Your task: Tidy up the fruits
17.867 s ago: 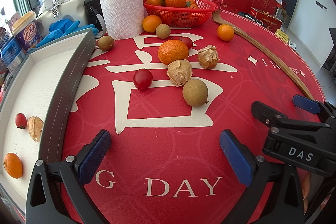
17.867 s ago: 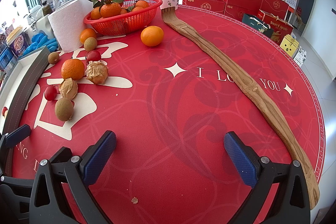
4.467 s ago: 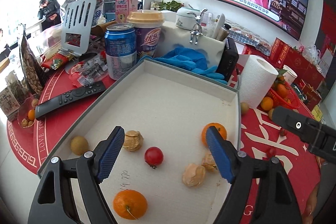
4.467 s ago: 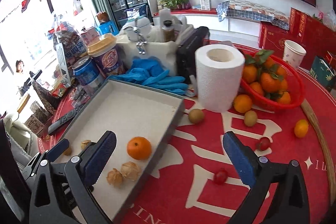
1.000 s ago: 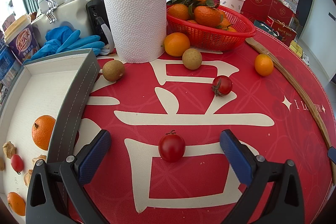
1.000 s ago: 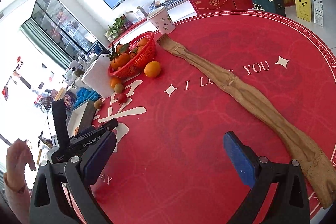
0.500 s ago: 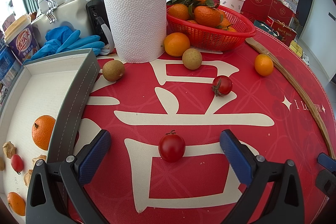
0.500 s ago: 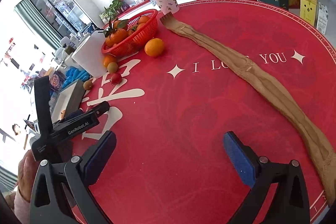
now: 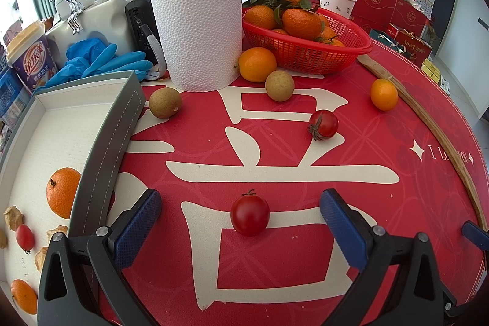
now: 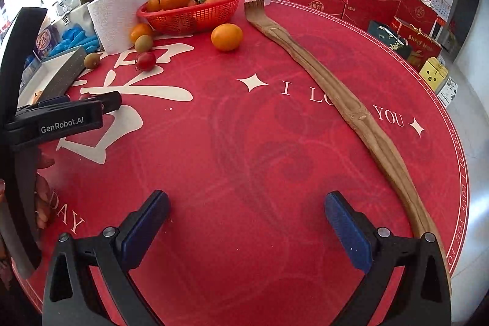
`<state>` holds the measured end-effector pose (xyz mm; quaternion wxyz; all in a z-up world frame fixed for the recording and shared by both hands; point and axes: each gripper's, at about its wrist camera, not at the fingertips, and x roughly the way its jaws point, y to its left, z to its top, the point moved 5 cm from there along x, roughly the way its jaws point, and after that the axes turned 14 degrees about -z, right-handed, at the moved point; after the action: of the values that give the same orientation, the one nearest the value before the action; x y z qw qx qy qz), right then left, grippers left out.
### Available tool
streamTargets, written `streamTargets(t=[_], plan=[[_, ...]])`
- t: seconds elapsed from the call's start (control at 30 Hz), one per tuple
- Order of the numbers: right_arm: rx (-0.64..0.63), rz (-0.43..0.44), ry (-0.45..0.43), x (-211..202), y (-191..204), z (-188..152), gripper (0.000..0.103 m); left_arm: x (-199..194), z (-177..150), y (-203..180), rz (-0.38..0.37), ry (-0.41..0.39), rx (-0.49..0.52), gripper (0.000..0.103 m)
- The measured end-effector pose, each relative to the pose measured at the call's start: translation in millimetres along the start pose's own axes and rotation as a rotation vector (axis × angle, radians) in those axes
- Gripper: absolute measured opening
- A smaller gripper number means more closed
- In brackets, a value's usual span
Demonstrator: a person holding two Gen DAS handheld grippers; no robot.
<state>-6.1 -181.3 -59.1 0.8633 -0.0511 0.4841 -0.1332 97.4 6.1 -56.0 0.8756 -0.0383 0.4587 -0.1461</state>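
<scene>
A red cherry tomato (image 9: pixel 250 214) lies on the red tablecloth between the blue pads of my open left gripper (image 9: pixel 241 222), touching neither. A second tomato (image 9: pixel 323 125) sits farther off, with two brown round fruits (image 9: pixel 165 102) (image 9: pixel 279 85) and two loose oranges (image 9: pixel 257 64) (image 9: pixel 384 94) beyond. The grey-walled white tray (image 9: pixel 104 139) at the left holds oranges, a tomato and papery husked fruits. In the right wrist view my right gripper (image 10: pixel 244 222) is open over bare cloth, and the left gripper body (image 10: pixel 61 119) shows at the left.
A paper towel roll (image 9: pixel 197 32) and a red basket of oranges (image 9: pixel 305 45) stand at the back. A long wooden back scratcher (image 10: pixel 342 112) lies across the right side. Blue gloves (image 9: pixel 101 63), a cup and bottles crowd the back left. A hand (image 10: pixel 42 197) holds the left gripper.
The left gripper has held still around the near tomato. The right gripper has tilted down and swung left, bringing the basket and the left gripper closer in its view.
</scene>
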Motion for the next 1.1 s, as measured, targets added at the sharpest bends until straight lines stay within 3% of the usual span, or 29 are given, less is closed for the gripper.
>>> streamTargets(t=[0.17,0.27,0.37,0.43,0.5,0.83,1.0,1.1], plan=[[-0.002,0.000,-0.014,0,0,1,0.102,-2,-3,-3,0.012,-0.006,-0.013,0.102],[-0.004,0.001,-0.033,-2,1,0,0.102,-7,-8,-11,0.006,-0.016,0.007,0.090],[-0.006,0.004,-0.037,-2,1,0,0.102,-11,-8,-20,-0.014,-0.016,0.034,0.065],[-0.004,0.002,-0.040,-2,2,1,0.102,-13,-8,-24,-0.022,-0.017,0.051,0.034],[-0.001,0.001,-0.043,-1,3,2,0.102,-14,-9,-25,-0.029,-0.019,0.066,0.023],[0.002,0.000,-0.048,2,4,8,0.102,-21,-18,-18,-0.041,-0.043,0.070,0.023],[-0.031,0.018,-0.011,17,16,36,0.102,-24,-20,-15,-0.070,-0.038,0.058,0.023],[0.012,0.019,0.010,34,20,66,0.102,-27,-21,-11,-0.092,-0.041,0.040,0.023]])
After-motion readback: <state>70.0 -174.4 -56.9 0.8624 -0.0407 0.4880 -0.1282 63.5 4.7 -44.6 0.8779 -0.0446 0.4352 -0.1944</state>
